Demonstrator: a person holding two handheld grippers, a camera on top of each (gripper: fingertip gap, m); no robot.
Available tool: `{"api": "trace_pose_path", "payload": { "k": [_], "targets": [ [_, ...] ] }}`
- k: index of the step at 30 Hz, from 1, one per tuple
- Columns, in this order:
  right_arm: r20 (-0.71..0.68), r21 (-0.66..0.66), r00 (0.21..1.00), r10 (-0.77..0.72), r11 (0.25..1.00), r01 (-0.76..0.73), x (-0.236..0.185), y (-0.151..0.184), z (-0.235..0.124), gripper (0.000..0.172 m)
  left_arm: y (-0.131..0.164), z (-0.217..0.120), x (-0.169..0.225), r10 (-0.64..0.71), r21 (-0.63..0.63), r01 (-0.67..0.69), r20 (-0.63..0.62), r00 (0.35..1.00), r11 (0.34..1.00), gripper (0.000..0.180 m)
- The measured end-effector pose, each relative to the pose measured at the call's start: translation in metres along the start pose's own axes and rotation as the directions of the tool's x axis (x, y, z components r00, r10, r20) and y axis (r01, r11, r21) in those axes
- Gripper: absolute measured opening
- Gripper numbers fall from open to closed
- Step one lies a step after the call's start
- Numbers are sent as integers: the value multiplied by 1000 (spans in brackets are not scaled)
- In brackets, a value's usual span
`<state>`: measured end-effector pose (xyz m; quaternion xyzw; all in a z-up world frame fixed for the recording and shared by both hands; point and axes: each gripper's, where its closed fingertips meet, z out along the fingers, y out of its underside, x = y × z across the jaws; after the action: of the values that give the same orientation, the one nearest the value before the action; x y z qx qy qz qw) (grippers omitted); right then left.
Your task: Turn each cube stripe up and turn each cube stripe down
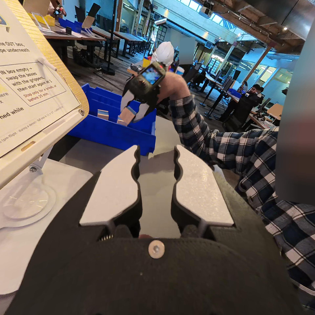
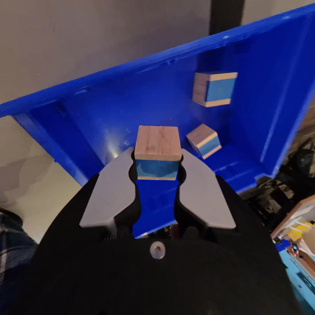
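Over the blue bin (image 2: 119, 88), the right gripper (image 2: 157, 163) clamps a blue-striped wooden cube (image 2: 157, 141) by its tips alone, risking a slip mid-turn, while the left gripper (image 1: 156, 153) hovers agape, holding nothing.

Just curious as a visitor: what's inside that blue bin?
Inside the blue bin, two wooden cubes with blue stripes lie loose; the right gripper holds a third. The floor under them is hidden.
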<state>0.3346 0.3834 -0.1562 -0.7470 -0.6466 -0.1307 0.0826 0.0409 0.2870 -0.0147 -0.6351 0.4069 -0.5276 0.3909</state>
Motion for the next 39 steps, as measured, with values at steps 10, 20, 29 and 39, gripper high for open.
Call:
{"api": "trace_pose_path", "payload": {
  "k": [10, 20, 29, 39],
  "targets": [
    [104, -123, 992, -76, 988, 89, -5, -14, 72, 46, 0, -3, 0, 20, -21, -20, 16, 1000, 1000, 36],
    [-152, 56, 987, 44, 998, -36, 38, -19, 3, 57, -24, -51, -20, 141, -25, -139, 252, 957, 990, 38],
    [-302, 106, 953, 23, 994, 10, 50, -31, -25, 56, -17, -167, -121, 166, -112, -124, 747, 644, 986, 56],
    [-287, 76, 957, -44, 995, 68, 40, -48, -14, 55, 88, -216, -234, 215, -320, 191, 878, 427, 928, 65]
  ]
}}
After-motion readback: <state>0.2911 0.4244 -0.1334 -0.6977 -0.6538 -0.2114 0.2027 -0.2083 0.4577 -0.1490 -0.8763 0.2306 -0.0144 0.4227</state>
